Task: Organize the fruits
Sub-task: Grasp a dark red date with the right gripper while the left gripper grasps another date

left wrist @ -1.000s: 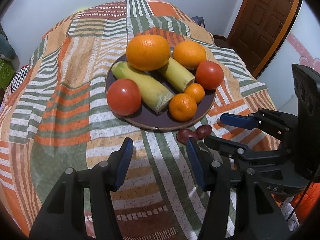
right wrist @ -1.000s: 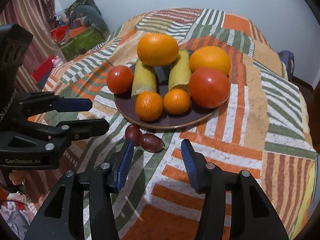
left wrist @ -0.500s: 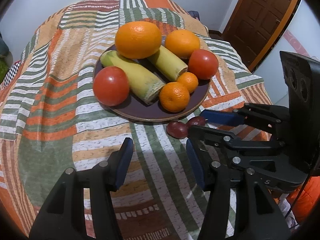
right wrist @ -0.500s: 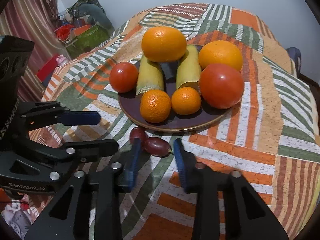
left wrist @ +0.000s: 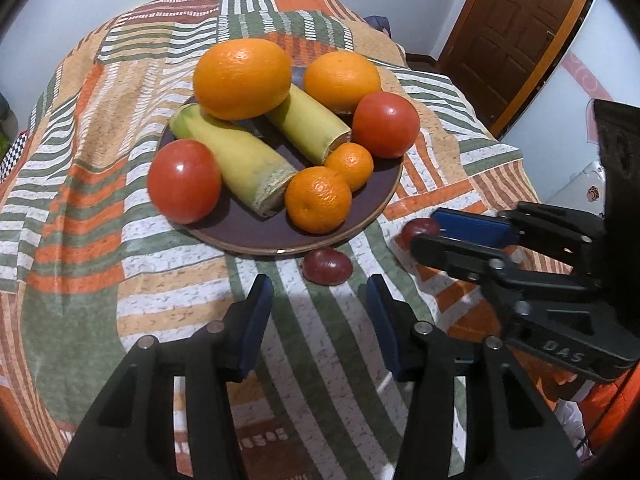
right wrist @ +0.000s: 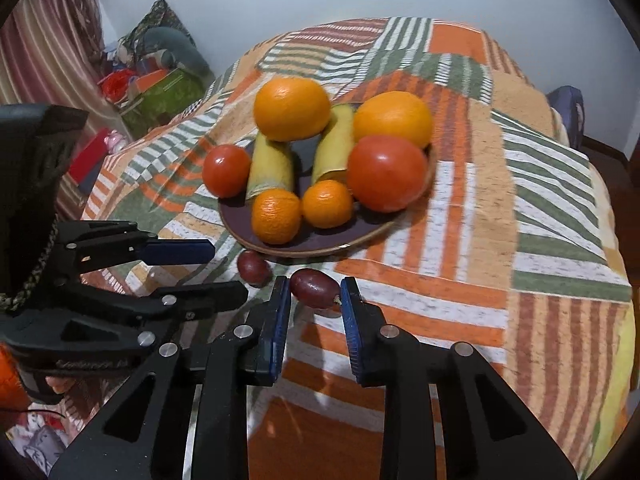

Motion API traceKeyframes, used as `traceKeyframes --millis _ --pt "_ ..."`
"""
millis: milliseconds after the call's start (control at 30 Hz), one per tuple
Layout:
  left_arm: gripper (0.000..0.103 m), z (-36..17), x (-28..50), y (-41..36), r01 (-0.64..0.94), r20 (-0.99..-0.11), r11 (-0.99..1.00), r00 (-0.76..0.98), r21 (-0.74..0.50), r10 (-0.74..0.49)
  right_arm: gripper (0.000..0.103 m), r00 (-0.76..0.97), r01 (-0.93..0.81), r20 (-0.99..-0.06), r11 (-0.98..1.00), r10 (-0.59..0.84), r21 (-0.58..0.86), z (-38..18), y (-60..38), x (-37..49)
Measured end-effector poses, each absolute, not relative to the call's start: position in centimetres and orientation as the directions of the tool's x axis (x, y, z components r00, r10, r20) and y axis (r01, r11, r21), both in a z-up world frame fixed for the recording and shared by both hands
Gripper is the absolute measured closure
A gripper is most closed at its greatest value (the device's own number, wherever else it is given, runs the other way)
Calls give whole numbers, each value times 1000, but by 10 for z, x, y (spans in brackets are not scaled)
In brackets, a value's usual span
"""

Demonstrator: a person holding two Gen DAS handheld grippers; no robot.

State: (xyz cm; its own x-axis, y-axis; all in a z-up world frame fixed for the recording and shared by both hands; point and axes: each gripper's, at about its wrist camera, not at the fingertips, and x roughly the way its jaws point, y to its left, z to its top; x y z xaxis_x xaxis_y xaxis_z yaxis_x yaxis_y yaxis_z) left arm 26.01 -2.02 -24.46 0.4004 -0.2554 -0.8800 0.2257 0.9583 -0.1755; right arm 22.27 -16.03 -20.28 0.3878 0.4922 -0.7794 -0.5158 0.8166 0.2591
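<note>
A dark plate (left wrist: 248, 236) (right wrist: 240, 224) on the striped bedspread holds oranges, two tomatoes, two cut banana pieces and two small mandarins. Two dark red grapes lie on the cloth just in front of the plate. My right gripper (right wrist: 314, 300) is open with its blue pads on either side of one grape (right wrist: 315, 288), not closed on it; this grape shows partly behind the right gripper in the left wrist view (left wrist: 418, 229). The other grape (left wrist: 327, 266) (right wrist: 253, 267) lies just ahead of my open, empty left gripper (left wrist: 320, 300).
The bed's patterned cover (left wrist: 80, 240) falls away at the edges. A wooden door (left wrist: 516, 36) stands at the right. Bags and clutter (right wrist: 160, 80) lie on the floor at the left, by a striped curtain.
Both grippers have moved forward towards the plate. My right gripper has narrowed and come around one grape. My left gripper has neared the other grape.
</note>
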Motion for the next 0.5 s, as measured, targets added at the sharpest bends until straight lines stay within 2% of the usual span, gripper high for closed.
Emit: traceKeyframes --millis 67,133,267,400,500 --pt "56 -247 263 -23 228 -883 958 396 -172 -252 80 392 -505 -780 823 488 261 -202 -166 223" --pt "61 -251 268 -26 233 -889 957 381 -174 -255 80 396 -497 -779 827 486 264 -202 -170 223" --pt "62 -257 272 -30 233 -894 960 380 -158 -239 80 400 -489 -775 829 489 272 -201 -174 222" --pt "74 -257 273 -28 231 -890 958 380 -170 -250 80 404 -492 -770 827 494 273 -199 -173 221" --pt "74 -256 273 -30 232 -889 958 384 -168 -249 80 410 -498 -769 827 491 263 -197 -171 220"
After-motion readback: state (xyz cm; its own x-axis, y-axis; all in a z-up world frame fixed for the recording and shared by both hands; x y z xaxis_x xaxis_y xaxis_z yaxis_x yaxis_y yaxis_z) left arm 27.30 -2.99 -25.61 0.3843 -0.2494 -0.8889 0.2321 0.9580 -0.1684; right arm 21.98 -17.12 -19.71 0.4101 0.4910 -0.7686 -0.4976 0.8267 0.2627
